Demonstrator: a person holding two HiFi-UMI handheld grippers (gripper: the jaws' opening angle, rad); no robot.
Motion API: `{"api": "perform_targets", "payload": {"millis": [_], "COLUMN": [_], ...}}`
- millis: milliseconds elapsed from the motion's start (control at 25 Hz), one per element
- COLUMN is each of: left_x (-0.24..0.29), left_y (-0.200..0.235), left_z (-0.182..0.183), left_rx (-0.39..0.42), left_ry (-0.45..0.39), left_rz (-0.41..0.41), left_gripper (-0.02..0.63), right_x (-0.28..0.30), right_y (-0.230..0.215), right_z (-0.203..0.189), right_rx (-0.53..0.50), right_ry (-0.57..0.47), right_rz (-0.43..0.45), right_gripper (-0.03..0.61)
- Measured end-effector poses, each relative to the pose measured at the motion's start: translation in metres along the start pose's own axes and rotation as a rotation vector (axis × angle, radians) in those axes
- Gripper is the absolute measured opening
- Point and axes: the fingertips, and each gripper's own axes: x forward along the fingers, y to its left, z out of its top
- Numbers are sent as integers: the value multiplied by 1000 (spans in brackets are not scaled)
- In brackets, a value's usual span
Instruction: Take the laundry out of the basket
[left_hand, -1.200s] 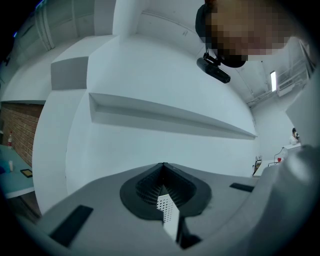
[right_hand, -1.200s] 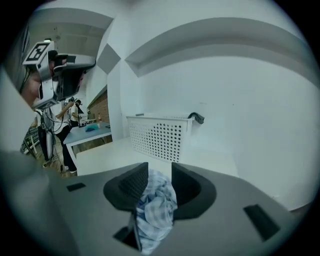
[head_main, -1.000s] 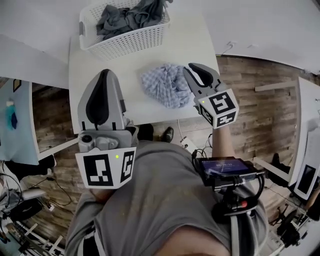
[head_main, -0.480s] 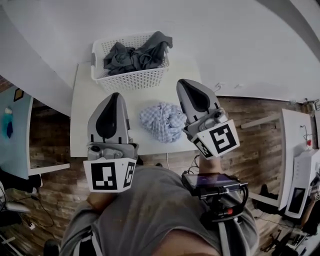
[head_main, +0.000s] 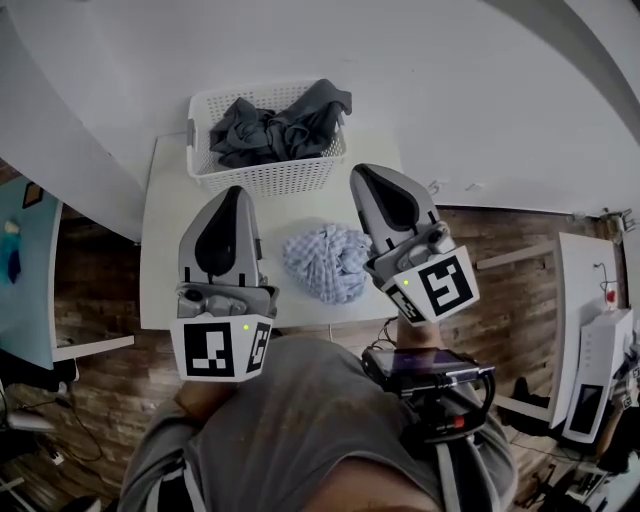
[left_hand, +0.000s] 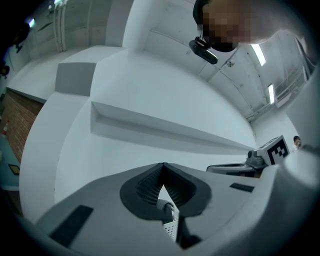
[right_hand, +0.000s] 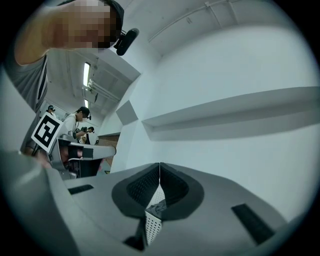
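Note:
A white slatted basket (head_main: 268, 172) stands at the far edge of the white table (head_main: 170, 250), with dark grey laundry (head_main: 280, 122) heaped inside. A blue checked cloth (head_main: 328, 260) lies crumpled on the table in front of it. My left gripper (head_main: 230, 192) is raised above the table left of the cloth, shut and empty. To the cloth's right my right gripper (head_main: 360, 172) is raised as well, shut with nothing held. In the left gripper view the left gripper (left_hand: 162, 165) points at a white wall. The right gripper (right_hand: 159, 164) does the same in its own view.
Wood floor (head_main: 500, 290) surrounds the table. A white desk (head_main: 60, 300) stands at the left and white furniture (head_main: 590, 330) at the right. A dark device (head_main: 425, 362) is strapped to the person's chest. Other people sit far off (right_hand: 80, 122).
My right gripper has come away from the checked cloth, which stays on the table, and its jaws have shut. Both grippers now stand raised side by side.

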Motion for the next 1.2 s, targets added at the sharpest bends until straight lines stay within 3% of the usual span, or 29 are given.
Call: {"api": "perform_targets", "payload": {"millis": [320,720,1200], "left_x": [33,76,160], "left_y": [26,58,50], "left_z": [-17,-24,-56], "left_rx": [-39,-21,-32], "left_ry": [32,79,152], "left_rz": [-7,-93,-153], "left_gripper": [8,8,8], "right_x": [24,40,57], "right_y": [-16,-57,-99], "right_z": [-10,-14,-43], "right_rx": [9,81,177], "right_ry": [26,10,32], "right_rz": [-41,-225,-234], "right_gripper": [9,9,9]}}
